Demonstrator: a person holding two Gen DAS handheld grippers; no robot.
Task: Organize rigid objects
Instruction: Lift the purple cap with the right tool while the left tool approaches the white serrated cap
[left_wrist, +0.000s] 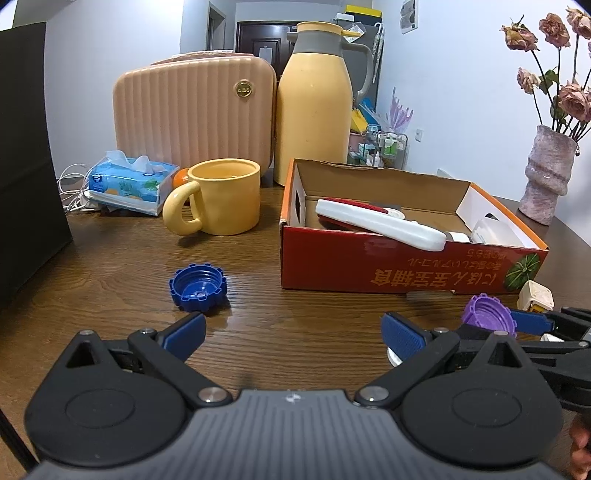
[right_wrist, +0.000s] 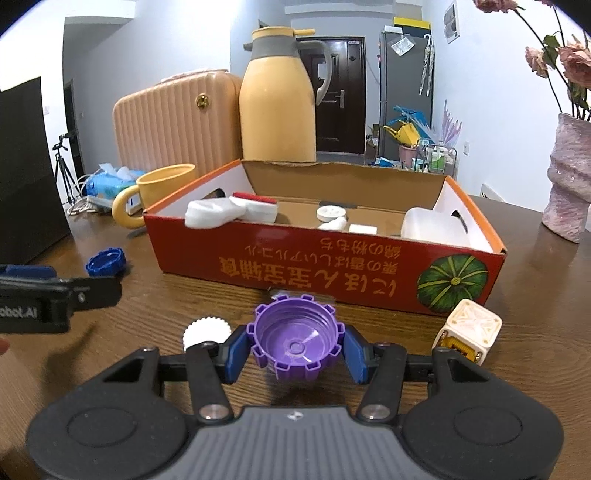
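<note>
Right hand-held gripper (right_wrist: 298, 350) clamped on purple bottle cap (right_wrist: 295, 339), cardboard box (right_wrist: 332, 266) just beyond, left hand-held gripper (left_wrist: 293, 332) wide open and empty, blue cap (left_wrist: 198, 288) ahead on desk (left_wrist: 110, 258)

Wooden table (left_wrist: 122, 258): brown, wood-grain top. At the back, a ribbed peach-coloured case (left_wrist: 192, 110) standing upright, with a tall yellow thermos jug (left_wrist: 314, 107) just beside it. Yellow mug (left_wrist: 218, 195) in front of the case, handle toward the camera. Blue tissue pack (left_wrist: 129, 182) near the mug, white cables (left_wrist: 72, 188) beside it. Pink textured vase (left_wrist: 548, 173) with dried roses (left_wrist: 554, 27) at the far right edge. Black tripod (right_wrist: 64, 170) on the floor behind.
</note>
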